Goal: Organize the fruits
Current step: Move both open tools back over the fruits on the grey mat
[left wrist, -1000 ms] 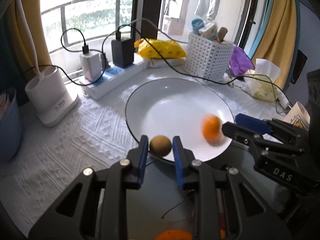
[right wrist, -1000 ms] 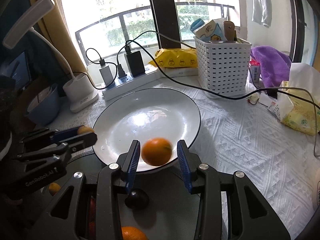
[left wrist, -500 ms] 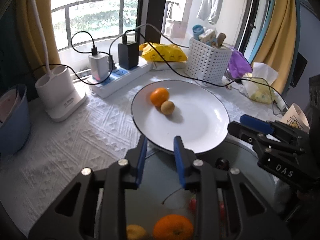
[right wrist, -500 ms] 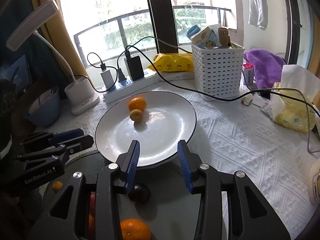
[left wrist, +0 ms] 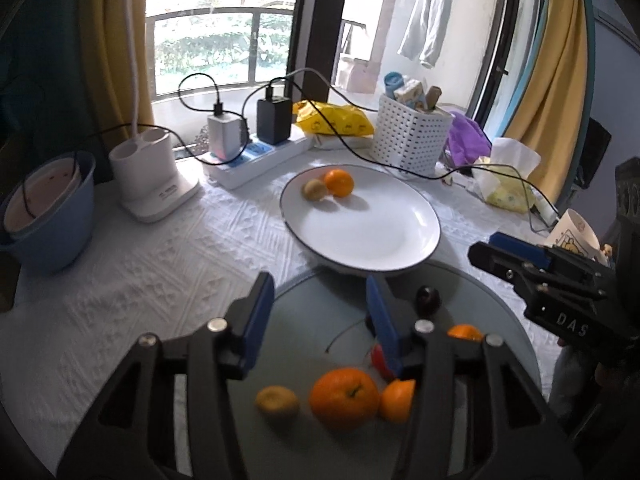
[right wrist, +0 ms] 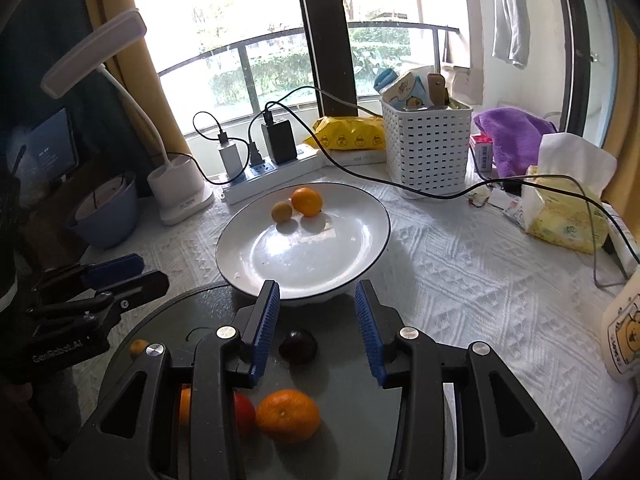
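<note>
A white plate (left wrist: 384, 240) (right wrist: 352, 248) holds an orange (left wrist: 339, 182) (right wrist: 306, 201) and a small brown-yellow fruit (left wrist: 313, 189) (right wrist: 281, 211) at its far side. Nearer me a grey round tray (left wrist: 312, 308) (right wrist: 216, 304) carries a big orange (left wrist: 344, 398) (right wrist: 288, 414), a dark plum (left wrist: 428, 299) (right wrist: 298, 345), a yellow fruit (left wrist: 277, 400), a red fruit (right wrist: 244, 412) and smaller orange pieces. My left gripper (left wrist: 320, 316) is open and empty above the tray. My right gripper (right wrist: 316, 324) is open and empty above the plum.
A power strip with chargers (left wrist: 256, 152), a white lamp base (left wrist: 152, 176), a blue bowl (left wrist: 48, 216), a white basket (right wrist: 426, 148), a yellow packet (right wrist: 348, 132), a tissue pack (right wrist: 568, 208) and trailing cables (right wrist: 460, 196) stand behind the plate on the white cloth.
Both grippers have let go of their fruit and drawn back from the plate over the tray, jaws wider. The orange and small fruit rolled to the plate's far side.
</note>
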Motion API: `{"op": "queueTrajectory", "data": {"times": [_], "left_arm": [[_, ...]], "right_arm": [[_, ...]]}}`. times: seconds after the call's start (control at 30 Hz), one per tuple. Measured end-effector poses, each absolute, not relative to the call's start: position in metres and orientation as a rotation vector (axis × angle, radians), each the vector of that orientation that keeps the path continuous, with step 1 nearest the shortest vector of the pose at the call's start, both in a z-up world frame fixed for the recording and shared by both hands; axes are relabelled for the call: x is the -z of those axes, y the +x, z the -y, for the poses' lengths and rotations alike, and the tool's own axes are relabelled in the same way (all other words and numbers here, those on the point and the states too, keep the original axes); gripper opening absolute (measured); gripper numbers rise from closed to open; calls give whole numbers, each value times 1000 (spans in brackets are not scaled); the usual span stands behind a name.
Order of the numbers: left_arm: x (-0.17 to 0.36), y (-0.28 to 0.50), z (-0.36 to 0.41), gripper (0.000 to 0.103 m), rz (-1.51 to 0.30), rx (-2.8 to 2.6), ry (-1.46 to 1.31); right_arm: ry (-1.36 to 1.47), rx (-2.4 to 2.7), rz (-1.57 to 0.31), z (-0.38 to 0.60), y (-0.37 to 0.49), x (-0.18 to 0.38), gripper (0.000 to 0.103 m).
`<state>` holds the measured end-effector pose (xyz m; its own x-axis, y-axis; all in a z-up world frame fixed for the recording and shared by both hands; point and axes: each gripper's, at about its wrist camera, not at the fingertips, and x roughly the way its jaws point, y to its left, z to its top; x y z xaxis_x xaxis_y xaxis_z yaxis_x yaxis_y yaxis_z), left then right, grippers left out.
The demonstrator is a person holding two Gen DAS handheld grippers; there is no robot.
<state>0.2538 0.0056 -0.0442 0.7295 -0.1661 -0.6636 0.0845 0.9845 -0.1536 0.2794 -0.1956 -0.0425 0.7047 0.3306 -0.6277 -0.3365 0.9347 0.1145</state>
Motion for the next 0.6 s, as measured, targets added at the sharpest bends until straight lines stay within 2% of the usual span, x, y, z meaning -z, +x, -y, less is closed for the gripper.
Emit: {"op": "queueTrajectory", "data": {"times": [0.6], "left_arm": [[53,202,-19,50,-748,94,-156]], "right_arm": [[-10,-362,-703,205,238,48,42]]}}
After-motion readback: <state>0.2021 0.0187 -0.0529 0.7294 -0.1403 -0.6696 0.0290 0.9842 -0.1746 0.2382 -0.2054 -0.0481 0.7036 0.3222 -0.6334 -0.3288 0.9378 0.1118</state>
